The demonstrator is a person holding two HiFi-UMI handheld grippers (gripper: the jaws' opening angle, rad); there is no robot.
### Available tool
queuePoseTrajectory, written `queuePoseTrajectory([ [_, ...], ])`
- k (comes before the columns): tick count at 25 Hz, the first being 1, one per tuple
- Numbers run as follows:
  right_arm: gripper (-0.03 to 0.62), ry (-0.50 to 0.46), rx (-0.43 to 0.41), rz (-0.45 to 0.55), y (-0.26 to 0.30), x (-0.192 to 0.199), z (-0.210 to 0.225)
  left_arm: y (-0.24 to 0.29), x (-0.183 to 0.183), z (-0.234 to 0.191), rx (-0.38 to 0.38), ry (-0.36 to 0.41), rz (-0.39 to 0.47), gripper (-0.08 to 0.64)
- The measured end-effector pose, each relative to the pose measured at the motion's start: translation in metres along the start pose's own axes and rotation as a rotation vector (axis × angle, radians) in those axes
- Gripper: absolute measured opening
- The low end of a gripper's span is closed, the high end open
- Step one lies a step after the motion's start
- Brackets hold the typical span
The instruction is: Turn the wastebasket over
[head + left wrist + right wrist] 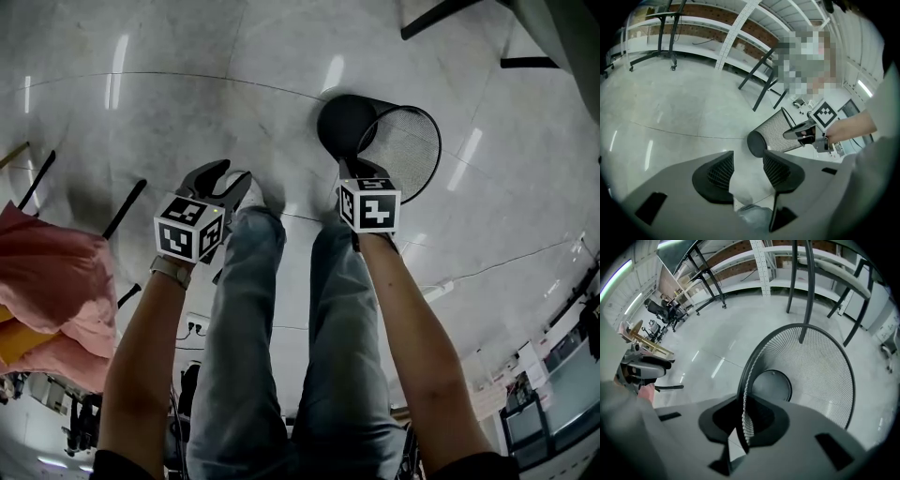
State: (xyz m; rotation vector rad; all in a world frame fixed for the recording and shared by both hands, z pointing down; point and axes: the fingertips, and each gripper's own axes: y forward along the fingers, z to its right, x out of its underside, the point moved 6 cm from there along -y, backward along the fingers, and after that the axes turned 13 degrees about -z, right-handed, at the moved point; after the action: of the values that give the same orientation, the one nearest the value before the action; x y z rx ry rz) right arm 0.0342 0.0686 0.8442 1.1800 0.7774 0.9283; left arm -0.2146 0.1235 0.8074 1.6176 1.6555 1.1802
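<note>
The black wire-mesh wastebasket point(405, 142) is tipped over on the pale floor, its solid base point(343, 122) to the left and its open mouth toward me. My right gripper point(362, 171) is shut on the near rim; in the right gripper view the mesh wall point(811, 366) runs between its jaws point(743, 422). My left gripper point(225, 180) hangs open and empty, well to the left of the basket. In the left gripper view its jaws point(746, 171) stand apart over bare floor, with the basket point(774, 135) and the right gripper point(802, 133) beyond.
My legs in jeans point(253, 309) stand between the two arms. A pink cloth point(47, 291) lies at the left. Black furniture legs point(441, 14) stand beyond the basket, and shelving point(787, 258) lines the far wall. A power strip point(195, 326) lies on the floor.
</note>
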Motion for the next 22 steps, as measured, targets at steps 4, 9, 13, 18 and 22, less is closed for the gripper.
queuePoseTrajectory([
  [4,0.038,-0.015,-0.02,-0.035,0.012,-0.006,-0.018,-0.007,0.008,-0.01,-0.006,0.011,-0.008,0.192],
  [9,0.096,-0.04,-0.073,-0.046,0.022,-0.009,-0.041,-0.014,0.019,-0.018,-0.013,0.004,-0.006,0.192],
  [13,0.195,-0.05,-0.108,-0.013,0.022,-0.012,-0.049,-0.014,0.019,-0.017,-0.008,0.014,-0.002,0.192],
  [18,0.216,-0.054,-0.117,0.036,0.01,-0.011,-0.045,-0.014,0.015,-0.01,0.005,0.036,0.01,0.196],
  [22,0.216,-0.017,-0.141,0.076,-0.008,-0.006,-0.037,-0.018,0.011,0.003,0.014,0.051,0.018,0.196],
])
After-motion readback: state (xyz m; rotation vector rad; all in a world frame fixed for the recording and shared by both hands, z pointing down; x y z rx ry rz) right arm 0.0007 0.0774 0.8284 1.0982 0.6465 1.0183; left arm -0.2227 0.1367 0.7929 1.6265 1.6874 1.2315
